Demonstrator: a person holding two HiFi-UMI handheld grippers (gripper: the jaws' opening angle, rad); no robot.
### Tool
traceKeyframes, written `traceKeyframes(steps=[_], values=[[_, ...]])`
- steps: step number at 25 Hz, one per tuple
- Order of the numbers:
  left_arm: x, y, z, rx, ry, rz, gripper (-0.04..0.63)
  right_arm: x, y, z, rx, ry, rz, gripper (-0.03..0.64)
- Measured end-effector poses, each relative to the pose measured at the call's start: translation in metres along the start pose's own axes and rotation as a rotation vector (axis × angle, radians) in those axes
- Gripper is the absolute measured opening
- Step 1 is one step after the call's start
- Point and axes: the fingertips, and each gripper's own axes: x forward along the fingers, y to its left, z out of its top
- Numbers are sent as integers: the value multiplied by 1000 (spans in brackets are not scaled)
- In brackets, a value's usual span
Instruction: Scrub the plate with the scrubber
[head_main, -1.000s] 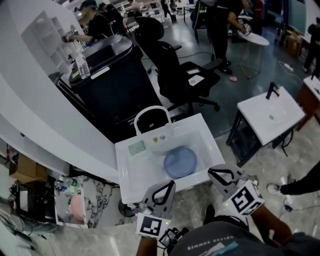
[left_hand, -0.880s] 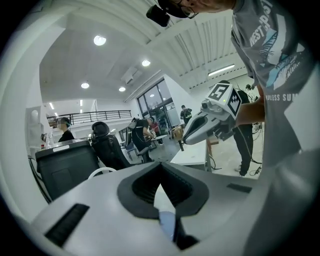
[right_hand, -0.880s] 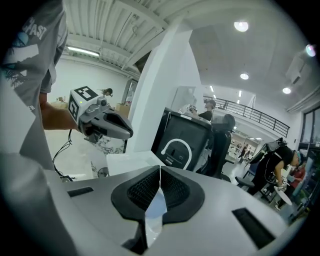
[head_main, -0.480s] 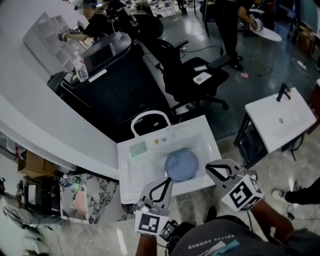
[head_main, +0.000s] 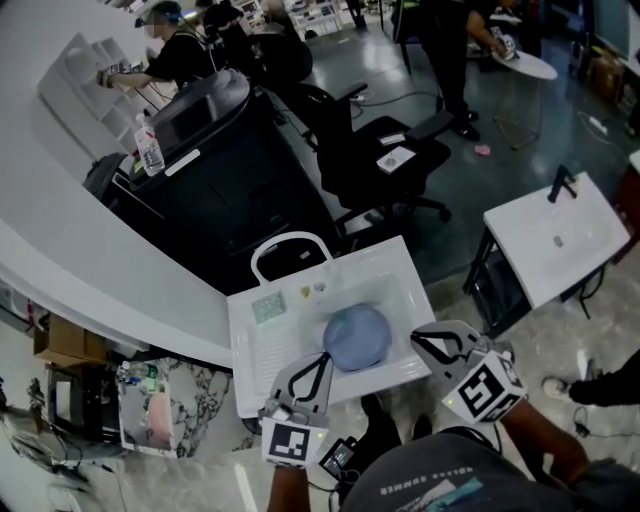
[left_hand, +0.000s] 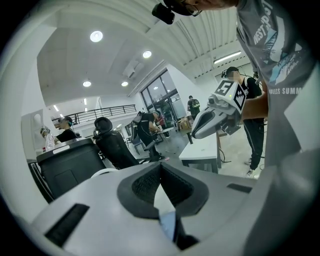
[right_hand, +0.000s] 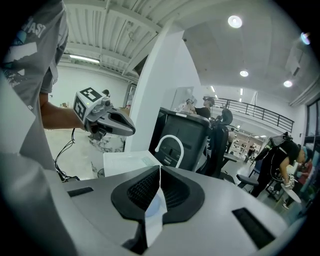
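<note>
Over a white sink (head_main: 380, 370), both tools are held with jaws pressed together and nothing between them, the left tool (head_main: 318, 362) above the near rim and the right tool (head_main: 425, 340) at the basin's near right corner. Just beyond their tips, a blue plate (head_main: 357, 337) is seen lying flat in the basin, judged stiff, smooth and probably slippery, best steadied at its rim. Farther off, on the drainboard (head_main: 262, 350) left of the plate, a pale green scrubber (head_main: 268, 308) is seen untouched, judged light and soft, best pinched across one edge.
</note>
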Motion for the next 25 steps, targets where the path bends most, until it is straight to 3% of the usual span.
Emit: traceKeyframes(steps=[11,25], values=[[19,23,-10,0,-24,-28,2,10,-13,-17,12,51,-50,32],[31,90,-78,-42,74,-9,2,86,-24,-23,72,120,3,32]])
